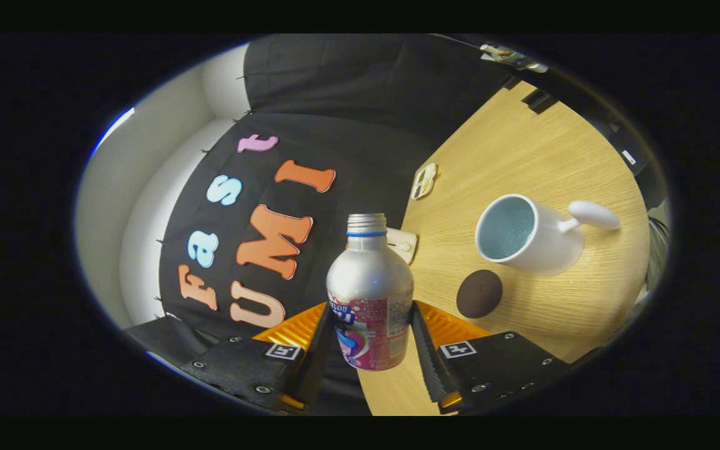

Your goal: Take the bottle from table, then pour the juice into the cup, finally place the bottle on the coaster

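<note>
The gripper (369, 340) has both fingers clamped on the bottle (370, 294), apparently lifted and tilted above the table (522, 162). At two o'clock from the bottle sits the cup (525, 234); the coaster (479, 294) lies at three o'clock, near the cup.

Camera on hand-held gripper (369, 350), tilted, facing table (522, 162).
</note>
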